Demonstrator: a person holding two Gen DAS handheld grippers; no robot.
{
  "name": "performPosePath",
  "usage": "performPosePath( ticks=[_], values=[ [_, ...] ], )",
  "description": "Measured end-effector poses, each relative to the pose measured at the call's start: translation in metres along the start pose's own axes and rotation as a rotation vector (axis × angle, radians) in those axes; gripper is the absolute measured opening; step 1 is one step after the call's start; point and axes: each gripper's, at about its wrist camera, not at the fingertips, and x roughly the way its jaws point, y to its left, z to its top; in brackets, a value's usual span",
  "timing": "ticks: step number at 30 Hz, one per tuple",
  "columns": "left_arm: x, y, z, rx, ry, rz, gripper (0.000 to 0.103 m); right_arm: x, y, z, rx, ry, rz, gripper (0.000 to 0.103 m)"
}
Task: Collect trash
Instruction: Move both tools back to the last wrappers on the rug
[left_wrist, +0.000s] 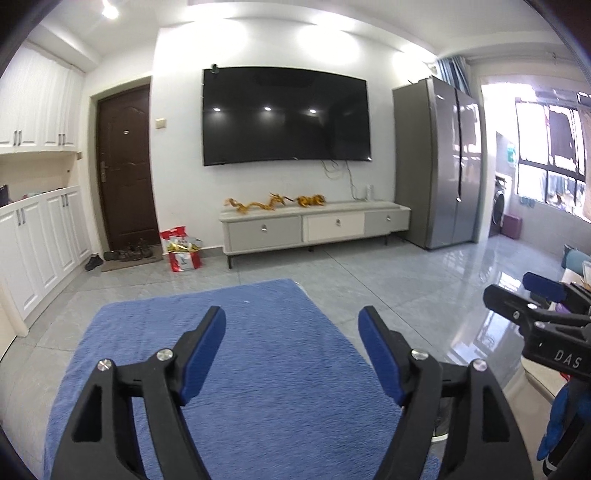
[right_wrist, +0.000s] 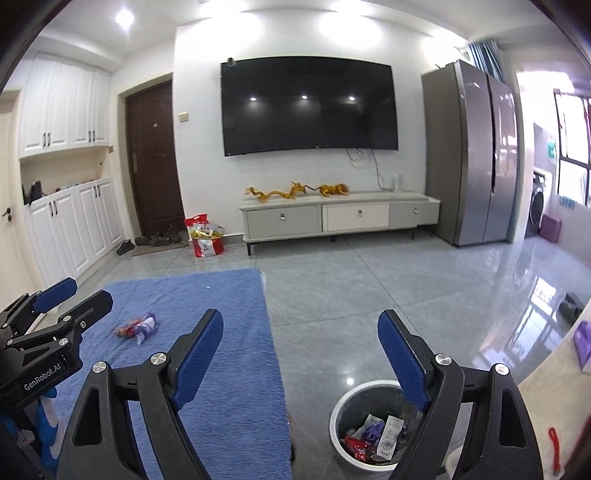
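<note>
Right wrist view is showing the right gripper (right_wrist: 301, 354) hanging released, jaws wide apart and holding nothing, past the right edge of the bench (right_wrist: 229, 369) with its blue cover, above a bin (right_wrist: 341, 406) on the floor that is holding several wrappers (right_wrist: 373, 437). One crumpled wrapper (right_wrist: 137, 328) is lying on the bench cover toward its left side, just beside the left gripper (right_wrist: 74, 293). Left wrist view is showing the left gripper (left_wrist: 291, 347) released too, jaws spread and empty over the blue cover.
</note>
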Motion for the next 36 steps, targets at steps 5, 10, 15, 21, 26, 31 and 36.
performPosePath(
  ticks=[5,10,15,21,26,31,36],
  values=[
    [-0.018,0.041,-0.006,-0.064,-0.034,0.056,0.074,-0.016,0.029,0.007,-0.052,-0.035,-0.005,0.090],
    [-0.035,0.083,-0.013,-0.115,-0.023,0.101,0.074,-0.030,0.049,0.011,-0.096,-0.063,0.027,0.091],
    [-0.047,0.129,-0.023,-0.139,-0.003,0.183,0.075,-0.032,0.067,0.016,-0.112,-0.074,0.083,0.092],
    [-0.054,0.182,-0.041,-0.144,0.022,0.322,0.079,-0.011,0.081,0.012,-0.124,-0.035,0.138,0.092],
    [-0.034,0.219,-0.056,-0.171,0.091,0.364,0.079,0.023,0.102,0.009,-0.148,0.031,0.190,0.092],
    [0.010,0.241,-0.069,-0.189,0.195,0.241,0.079,0.067,0.123,0.007,-0.167,0.108,0.259,0.091],
    [0.069,0.243,-0.080,-0.122,0.294,0.106,0.079,0.114,0.143,0.004,-0.167,0.191,0.312,0.084]
  ],
)
